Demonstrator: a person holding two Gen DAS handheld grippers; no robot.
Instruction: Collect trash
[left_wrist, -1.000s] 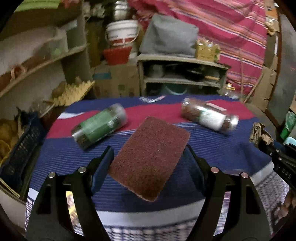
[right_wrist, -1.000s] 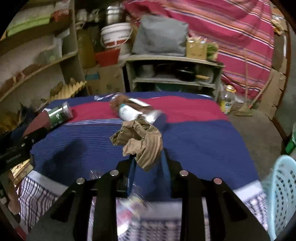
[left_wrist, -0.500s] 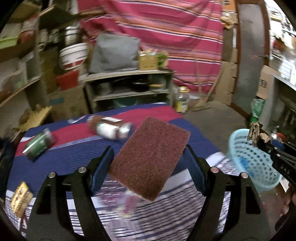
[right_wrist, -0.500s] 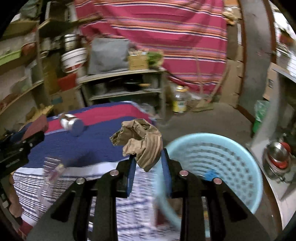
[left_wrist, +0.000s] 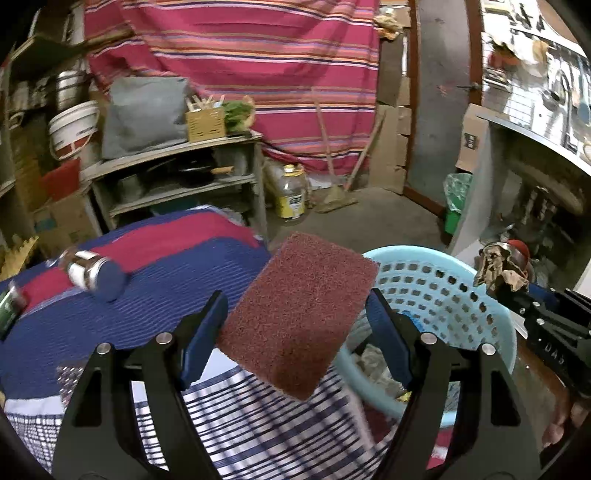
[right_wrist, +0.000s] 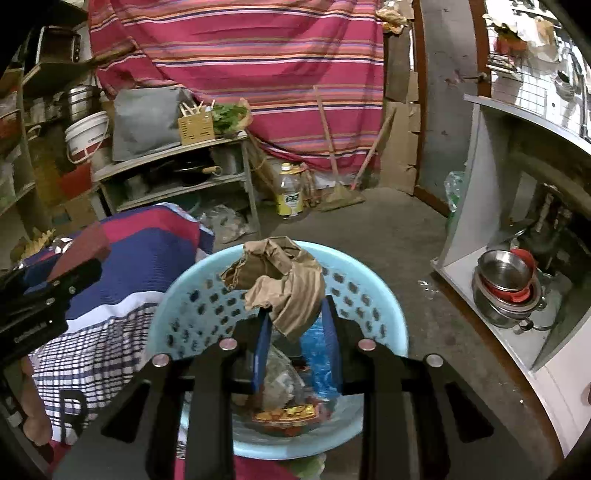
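My left gripper (left_wrist: 295, 325) is shut on a flat maroon scouring pad (left_wrist: 299, 314), held in the air at the table's right edge beside a light blue perforated basket (left_wrist: 443, 284). My right gripper (right_wrist: 295, 325) is shut on a crumpled brown paper bag (right_wrist: 284, 284), held directly above the same basket (right_wrist: 207, 295), which holds blue plastic, wrappers and other trash. In the left wrist view the right gripper and its paper (left_wrist: 498, 266) show at the far right. In the right wrist view the left gripper with the pad (right_wrist: 74, 254) shows at the left.
A table with a blue and red striped cloth (left_wrist: 155, 258) stands at the left, with a jar (left_wrist: 92, 273) lying on it. Shelves (right_wrist: 177, 177), a bottle (right_wrist: 290, 192) and a broom stand behind. A white cabinet with metal bowls (right_wrist: 506, 280) is at the right.
Both grippers swung right from over the table toward the basket. The right gripper with the paper now hangs over the basket's middle; the left gripper with the pad has reached its rim.
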